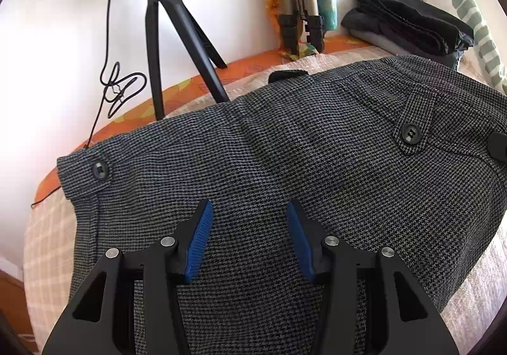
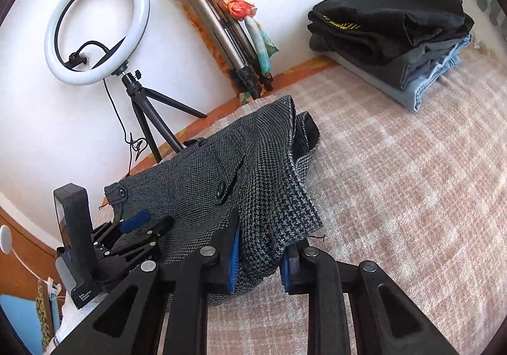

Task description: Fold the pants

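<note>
Grey houndstooth pants [image 1: 285,165] lie on a beige checked bed cover [image 2: 396,196], waistband buttons facing up. My left gripper [image 1: 248,241] hovers over the waist part, blue pads apart, holding nothing; it also shows in the right wrist view [image 2: 139,222]. My right gripper [image 2: 259,260] has its pads on both sides of a bunched fold of the pants [image 2: 253,184] and lifts that edge off the cover.
A ring light on a black tripod [image 2: 95,38] stands at the bed's far edge with its cable. A folded tripod [image 2: 228,44] leans on the wall. A stack of folded clothes [image 2: 396,35] sits at the far right.
</note>
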